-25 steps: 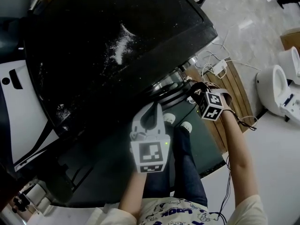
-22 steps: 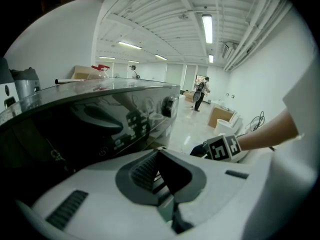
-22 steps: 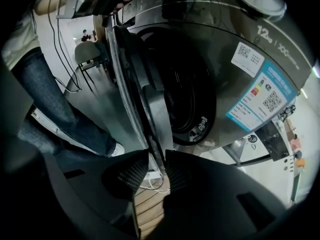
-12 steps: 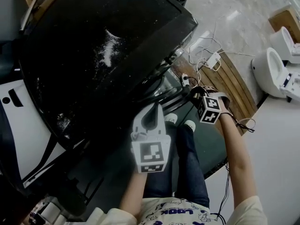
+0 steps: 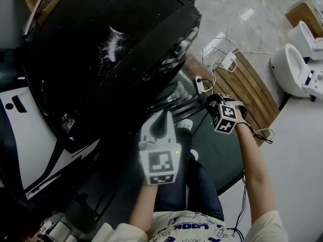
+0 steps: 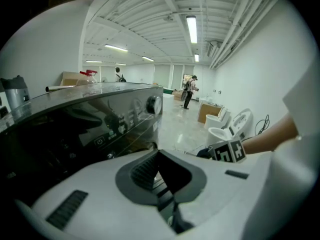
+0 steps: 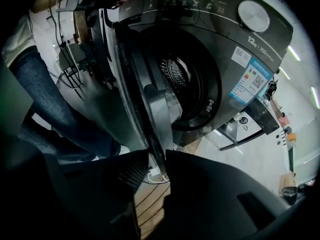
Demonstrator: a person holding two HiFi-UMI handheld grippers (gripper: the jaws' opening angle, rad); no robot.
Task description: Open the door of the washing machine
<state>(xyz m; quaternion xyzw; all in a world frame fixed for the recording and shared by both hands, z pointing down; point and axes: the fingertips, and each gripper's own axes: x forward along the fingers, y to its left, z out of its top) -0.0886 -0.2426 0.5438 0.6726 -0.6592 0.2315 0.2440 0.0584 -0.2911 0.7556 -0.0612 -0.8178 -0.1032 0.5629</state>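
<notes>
Right tool (image 7: 157, 156) is pinching the lower edge of the door (image 7: 150, 104). The door stands part open, swung away from the drum opening (image 7: 187, 84) of the washing machine (image 5: 101, 59). Left tool (image 5: 162, 116) is pressed together, empty, and hovers clear in front of the machine.

Risks:
- The bite is only on a thin rim, so a sideways pull could slip it off.
- The door could swing into the person's legs (image 5: 199, 180).
- Cables (image 5: 222, 59) lie on the floor nearby and could snag.

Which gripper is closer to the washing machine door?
Right. The right gripper has its jaws closed on the edge of the door. The left gripper hangs in the air, apart from the door, touching nothing.
</notes>
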